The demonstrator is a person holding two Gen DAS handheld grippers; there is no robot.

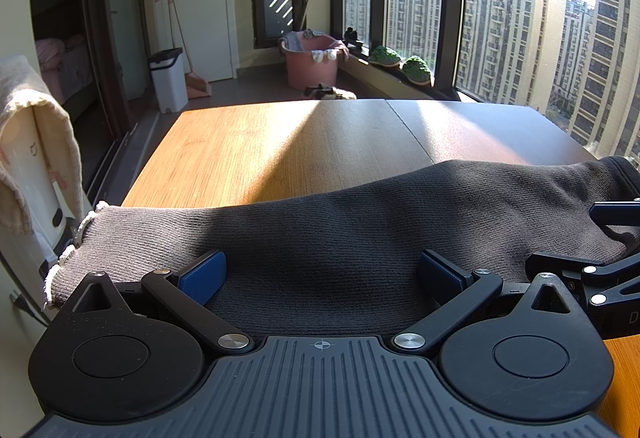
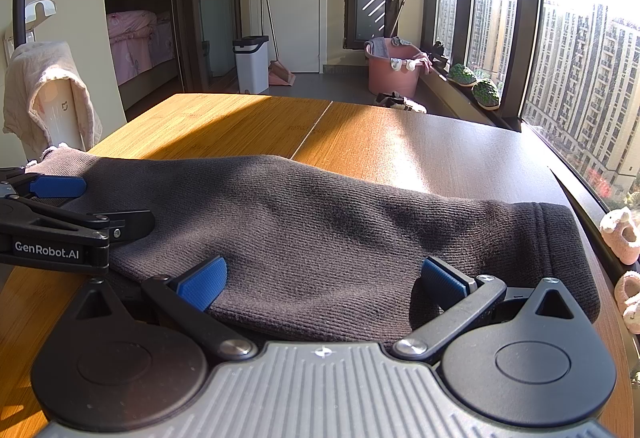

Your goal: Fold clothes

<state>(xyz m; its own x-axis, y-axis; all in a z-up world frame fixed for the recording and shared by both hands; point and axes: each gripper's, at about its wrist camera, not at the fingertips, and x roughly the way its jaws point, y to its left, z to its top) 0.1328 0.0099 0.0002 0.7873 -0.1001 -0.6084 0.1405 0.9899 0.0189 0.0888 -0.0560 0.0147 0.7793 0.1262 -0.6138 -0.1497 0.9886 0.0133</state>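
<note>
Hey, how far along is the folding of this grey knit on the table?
Done: the grey knit lies on the table as a long band, apparently already doubled over. In hand: both the left hand-held gripper and the right hand-held gripper sit open at its near edge, gripping nothing. Left: probably closing on that edge and folding it once more; no finished compact fold is visible yet.

Pink tub (image 1: 311,63), white bin (image 1: 168,79) — wooden table (image 1: 224,153)
</note>
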